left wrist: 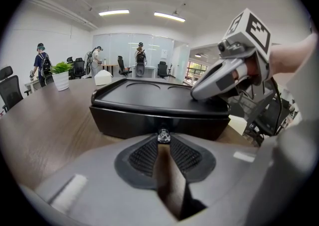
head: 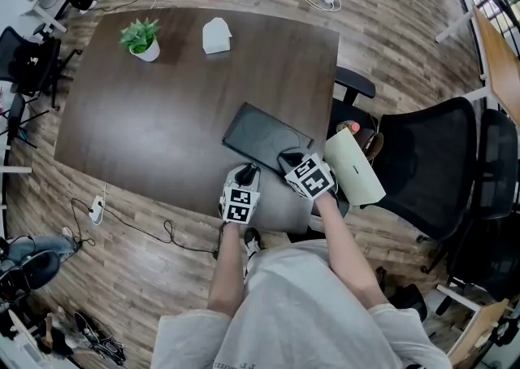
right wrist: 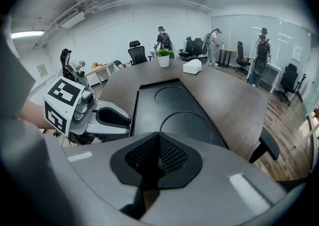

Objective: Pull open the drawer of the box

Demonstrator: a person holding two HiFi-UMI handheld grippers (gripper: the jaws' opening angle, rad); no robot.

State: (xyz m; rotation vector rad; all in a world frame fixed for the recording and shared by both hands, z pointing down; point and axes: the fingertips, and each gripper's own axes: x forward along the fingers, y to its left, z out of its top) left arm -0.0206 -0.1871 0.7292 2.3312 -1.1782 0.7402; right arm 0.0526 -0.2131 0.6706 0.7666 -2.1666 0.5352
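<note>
— Starting nearest: what is in the left gripper (left wrist: 163, 144)?

— Its jaws are drawn in narrow and pinch a small silver knob (left wrist: 163, 136) at their tips. In the head view that knob is hidden beneath the gripper and its marker cube.

— And the right gripper (right wrist: 158, 140)?

— Its jaws are pressed together with nothing between them. The left gripper view shows its tip resting on the near right corner of the box's top. Its own view cannot show that contact.

— Where is the box (head: 265, 139)?

— It lies flat on the dark wood table (head: 162, 115), close to the near edge and turned at an angle to it. It is black and low, with a raised rim. Two round recesses (right wrist: 172, 95) in its top show plainly only from the right gripper view.

— Is the drawer out?

— The drawer front (left wrist: 149, 123) carries the knob and looks flush under the overhanging top. Whether it stands slightly out I cannot tell.

— Farther off?

— A potted plant (head: 141, 36) and a small white box (head: 216, 35) stand near the far edge, well apart from the black box.
</note>
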